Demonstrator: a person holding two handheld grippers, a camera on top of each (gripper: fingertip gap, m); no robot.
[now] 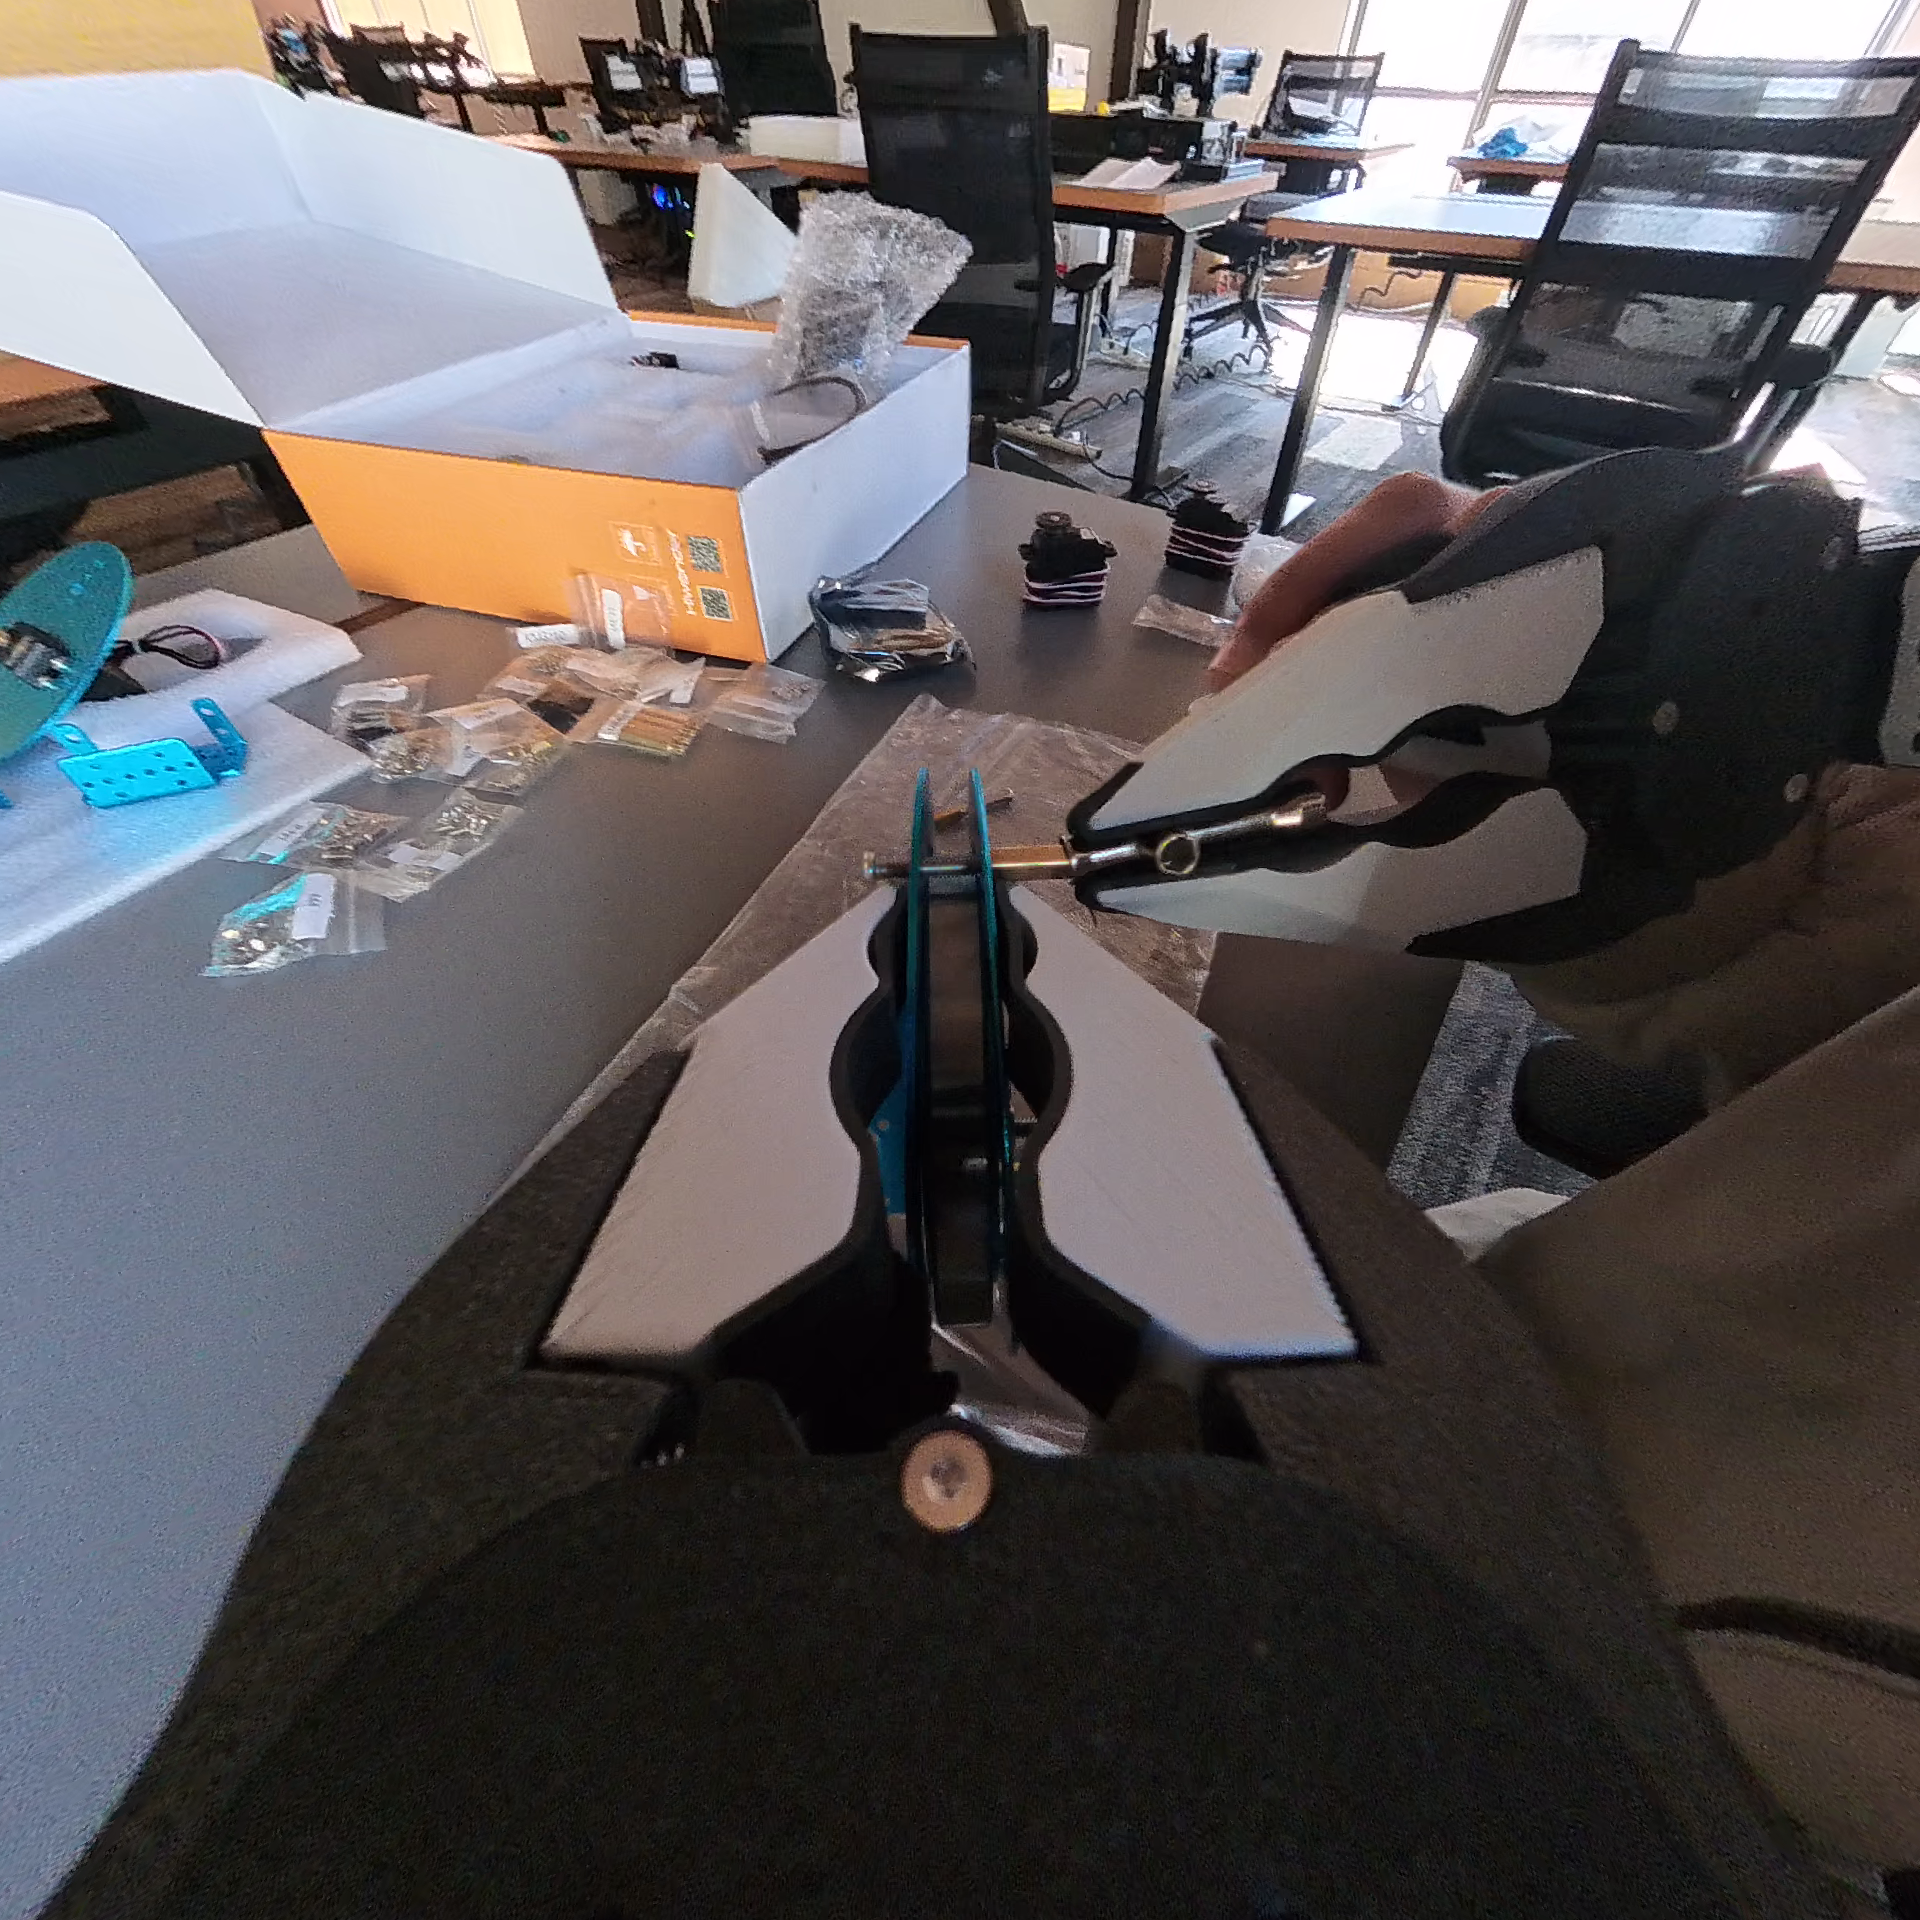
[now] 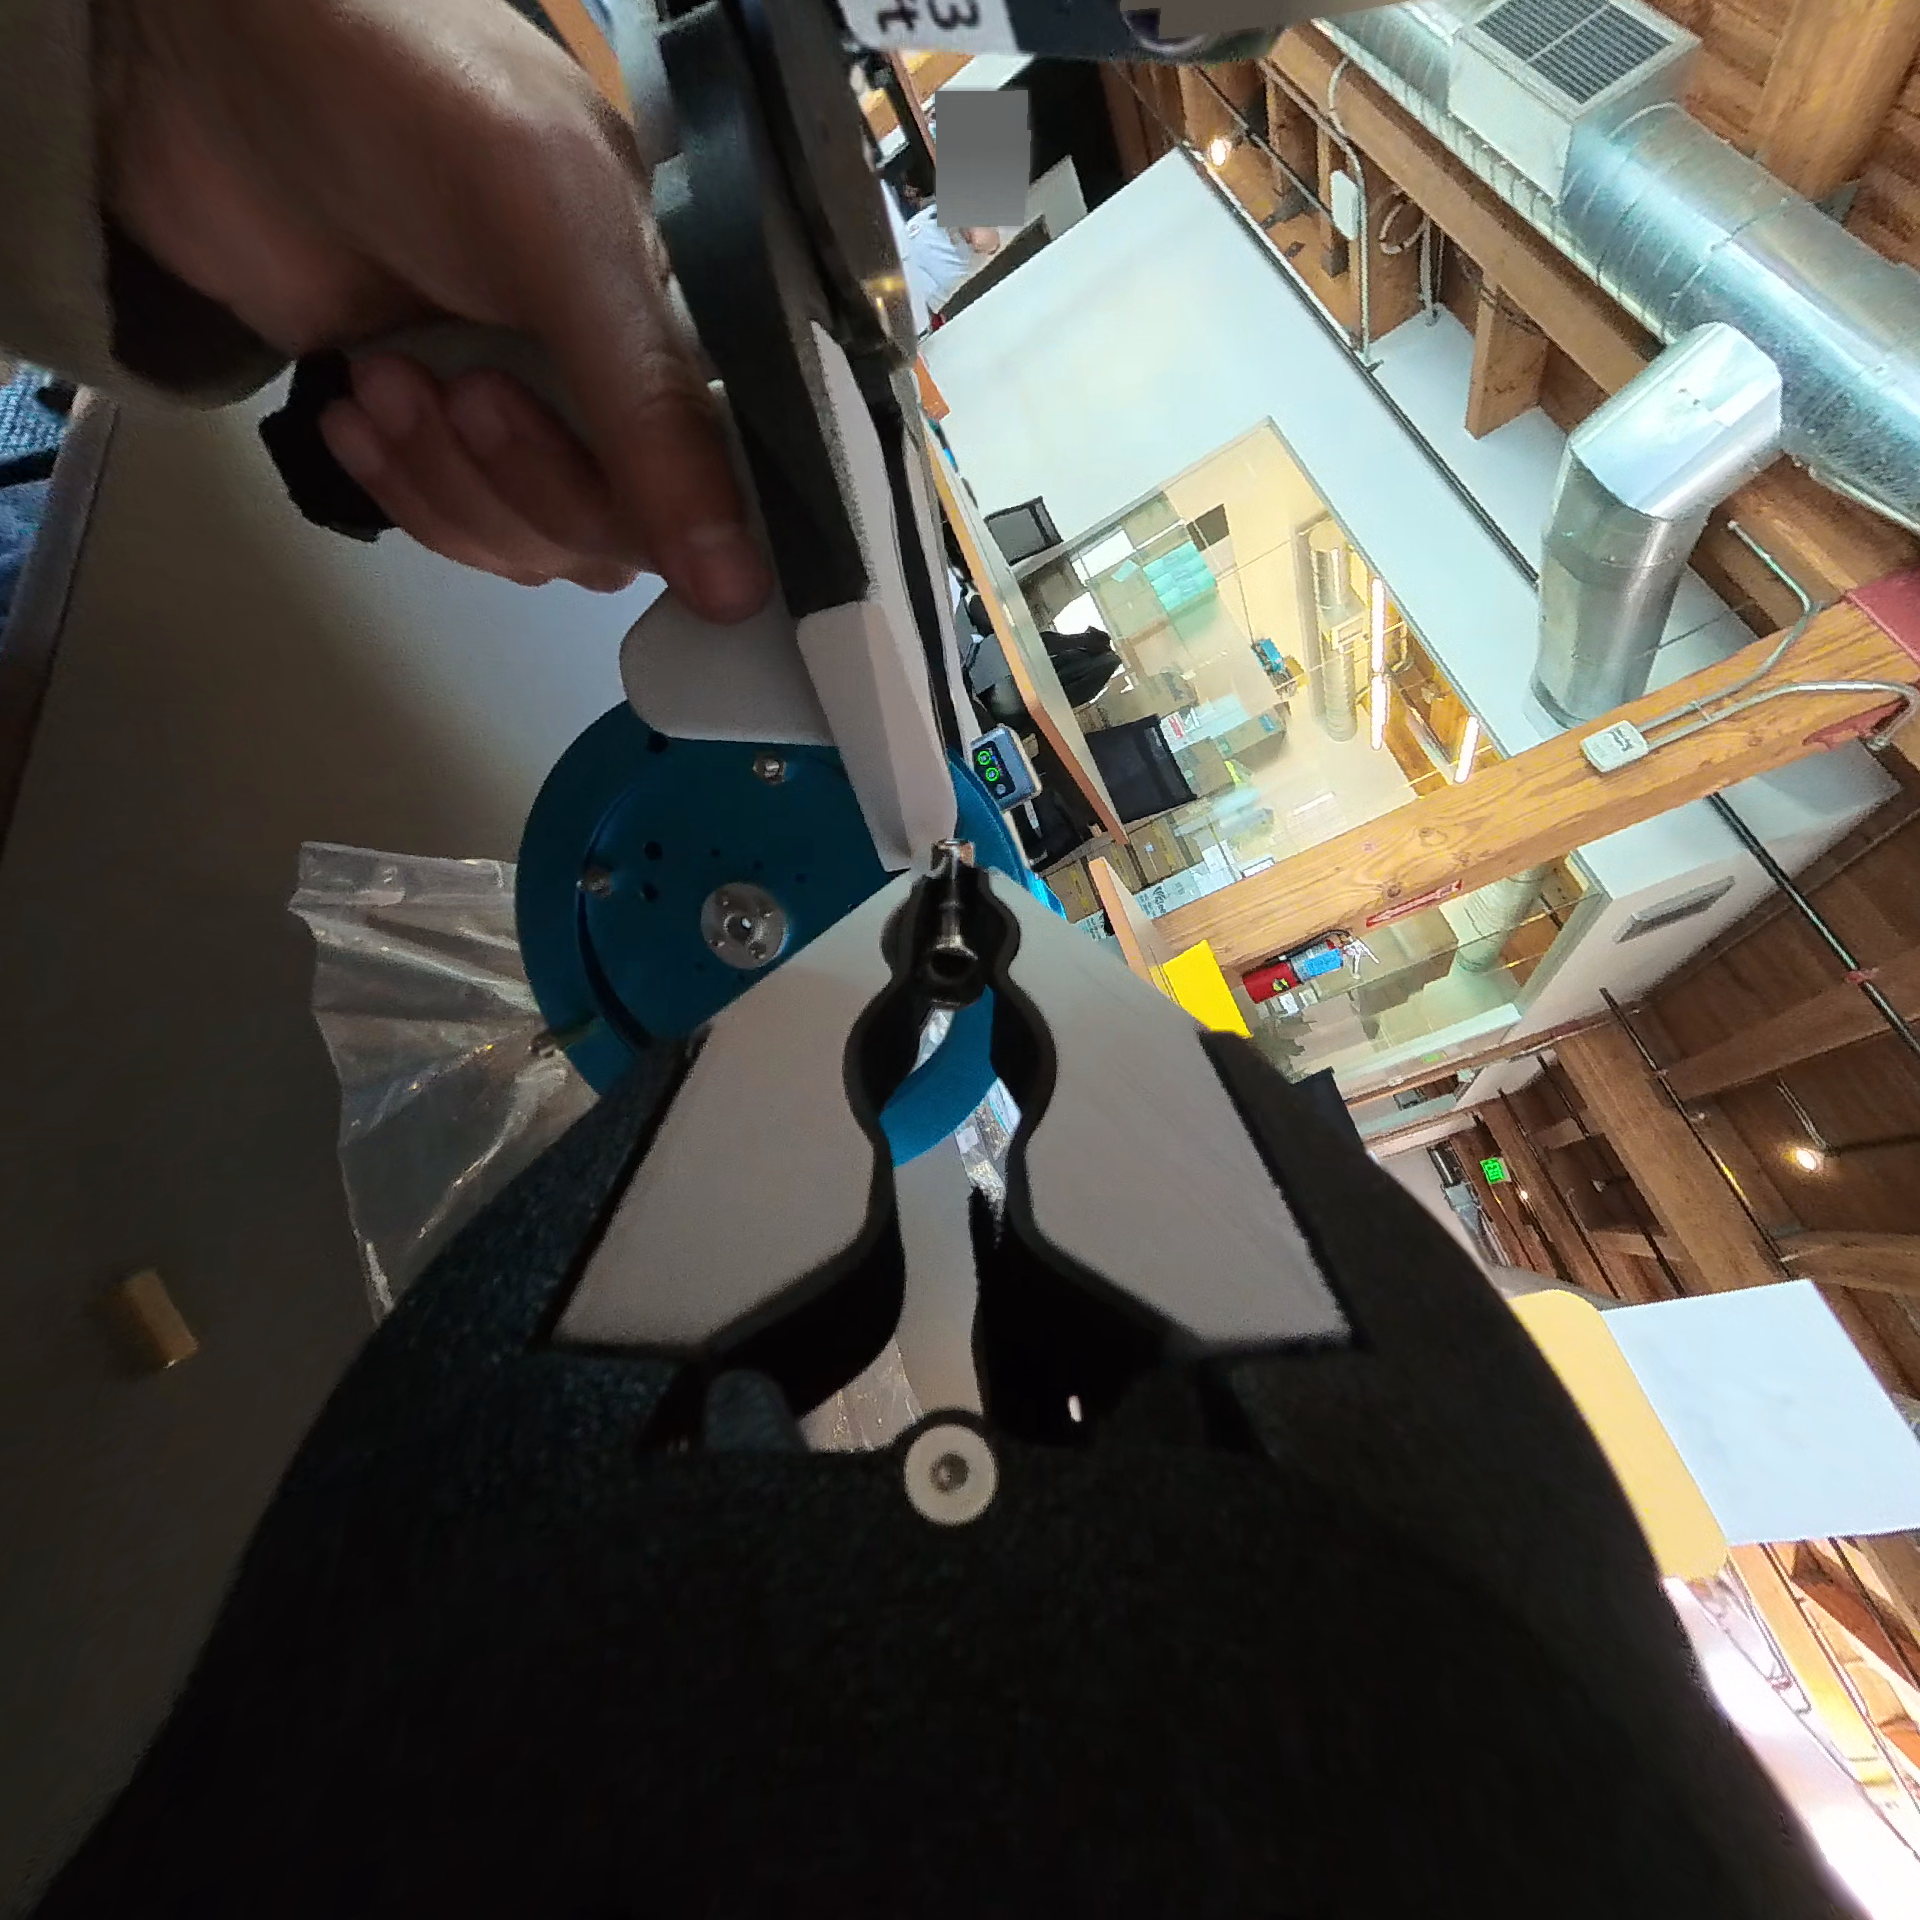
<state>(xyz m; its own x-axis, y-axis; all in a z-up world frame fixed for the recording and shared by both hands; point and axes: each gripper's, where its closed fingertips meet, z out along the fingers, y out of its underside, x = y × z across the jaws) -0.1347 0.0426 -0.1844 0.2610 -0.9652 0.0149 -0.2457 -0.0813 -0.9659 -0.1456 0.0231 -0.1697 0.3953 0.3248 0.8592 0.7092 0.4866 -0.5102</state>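
Observation:
My left gripper (image 1: 951,904) is shut on a blue two-disc assembly (image 1: 951,1039), held edge-on above the grey table; it shows as round blue plates (image 2: 644,883) in the right wrist view. A screw and a brass standoff (image 1: 1023,860) pass through the discs near their top edge. My right gripper (image 2: 951,862) is shut on a small metal cross wrench (image 2: 948,935), whose tip sits on the standoff; it shows from the side in the left wrist view (image 1: 1086,868) with the wrench (image 1: 1184,852) between its fingers.
An open orange and white box (image 1: 540,499) stands at the back left. Several small bags of hardware (image 1: 499,748), blue brackets (image 1: 156,758), two black servos (image 1: 1070,561) and a clear plastic bag (image 1: 997,769) lie on the table. A loose brass standoff (image 2: 156,1325) lies nearby. The tips of both grippers are at nearly the same place.

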